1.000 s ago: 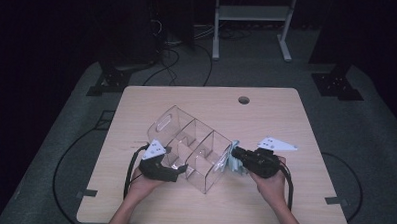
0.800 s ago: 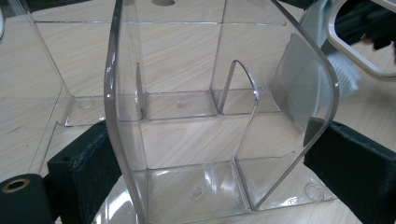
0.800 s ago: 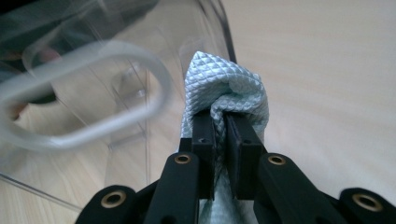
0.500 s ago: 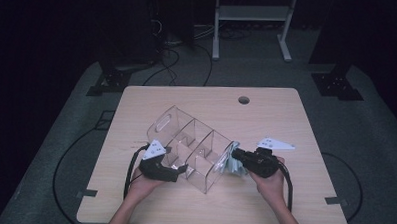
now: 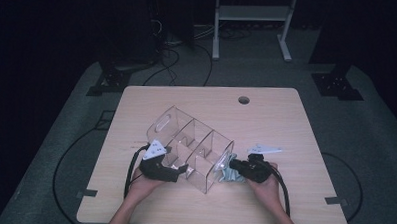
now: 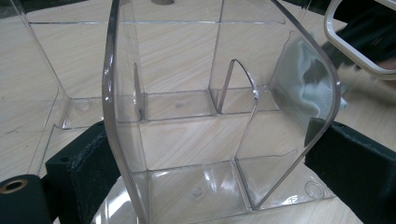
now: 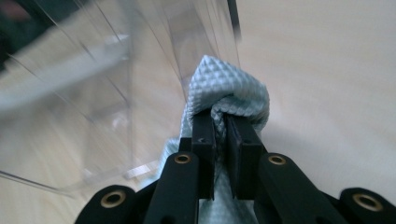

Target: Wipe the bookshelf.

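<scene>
Step in hand: the outer end wall of the clear acrylic organiser [image 5: 190, 146] is judged to be wiped with a pale blue waffle-weave cloth [image 7: 229, 93].
Organiser, place: it stands on the wooden bench [image 5: 286, 120], near the middle, set on a diagonal, with its handle-slot end far left and its open-topped compartments running towards the near right.
Left tongs [image 5: 177, 167]: clenched across the organiser's near part; in the left gripper view a clear wall is seen between the two black pads [image 6: 84, 168], so the organiser is grasped and braced.
Right tongs [image 7: 220, 126]: clenched on a bunched fold of the cloth, the jaws almost together with fabric between them.
Cloth, place: it is pressed against the organiser's near-right end wall, low down by the bench; through the clear wall it is also seen in the left gripper view [image 6: 303, 88].
Doing it well: the brace should be kept firm, since light acrylic is likely to slide or tip under a sideways push.
Pressure: the wall should be met by the cloth alone, not the hard jaw tips, or scratches may be left.
Stroke: overlapping passes down the wall and into its lower corner are advised.
Risk: a loose fold may slip out of the grip; a fuller bunch would hold better.
</scene>
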